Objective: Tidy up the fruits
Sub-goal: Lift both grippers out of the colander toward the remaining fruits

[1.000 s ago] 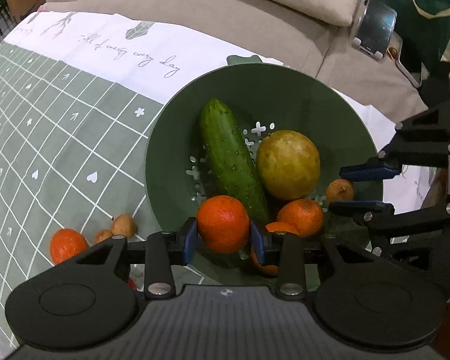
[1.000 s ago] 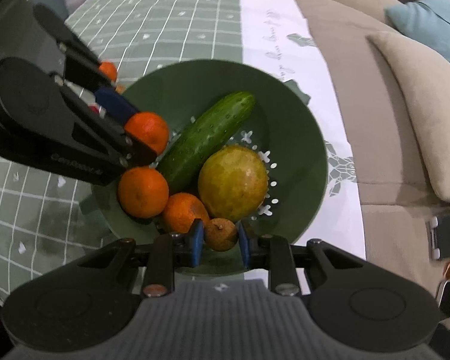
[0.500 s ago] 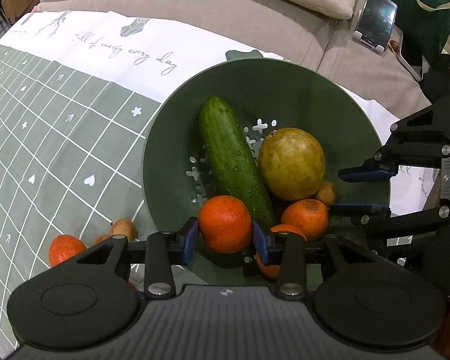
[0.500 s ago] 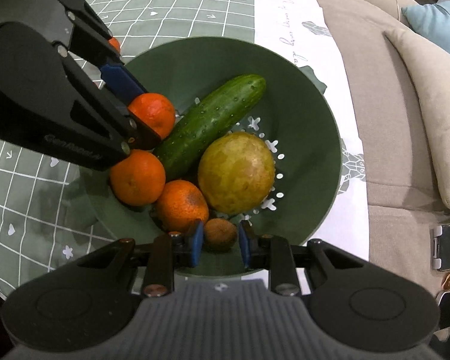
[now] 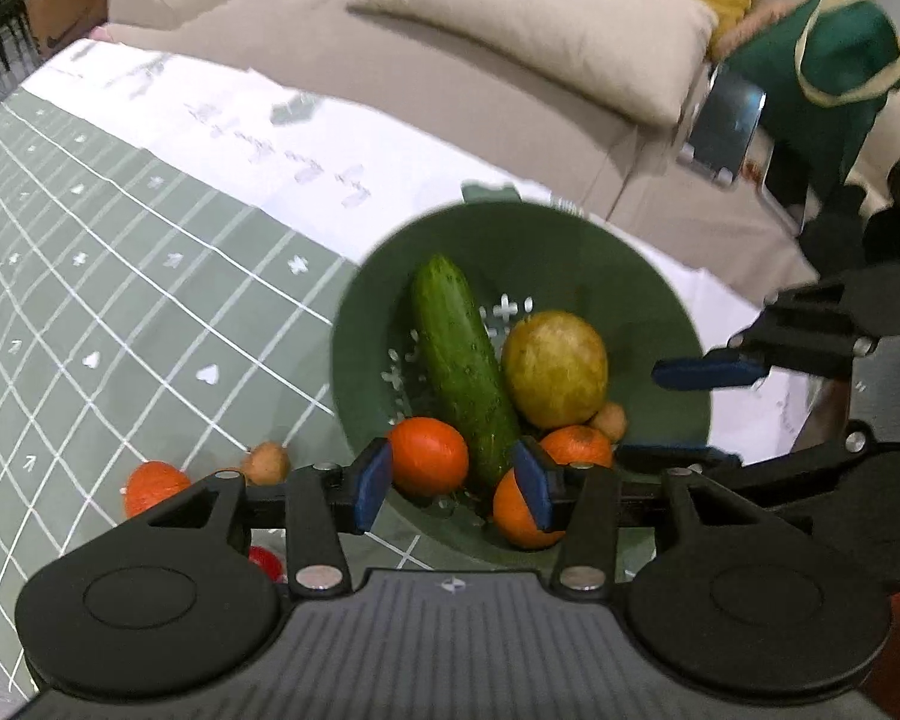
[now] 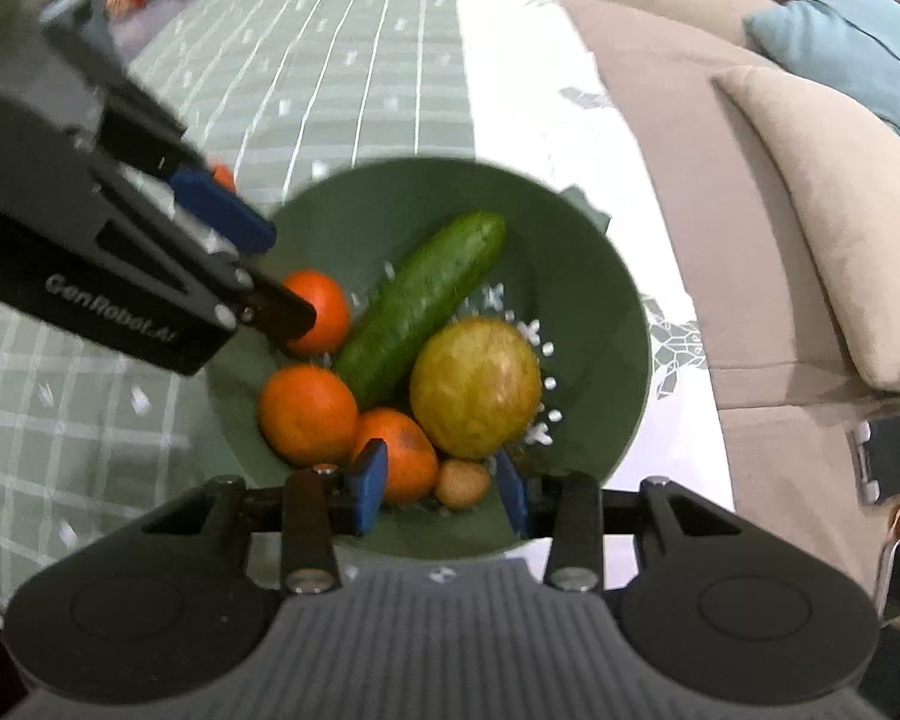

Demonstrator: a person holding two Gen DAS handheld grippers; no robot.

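Beige cushion (image 5: 546, 24) on sofa (image 5: 390, 90) beside tablecloth (image 5: 90, 228).

In the left wrist view, the bowl (image 5: 648, 300) sits on the table (image 5: 120, 276), with the sofa (image 5: 450, 78) behind it. In the bowl, the cucumber (image 5: 462, 360) lies left of the round fruit (image 5: 555, 369); three oranges (image 5: 429, 456) and a small nut (image 5: 611, 420) lie nearer. Left of the bowl, on the table, lie an orange (image 5: 150, 483) and a nut (image 5: 265, 462).

Bare far half of bowl (image 5: 570, 252); cucumber (image 5: 459, 360) and oranges (image 5: 429, 456) crowding the near side.
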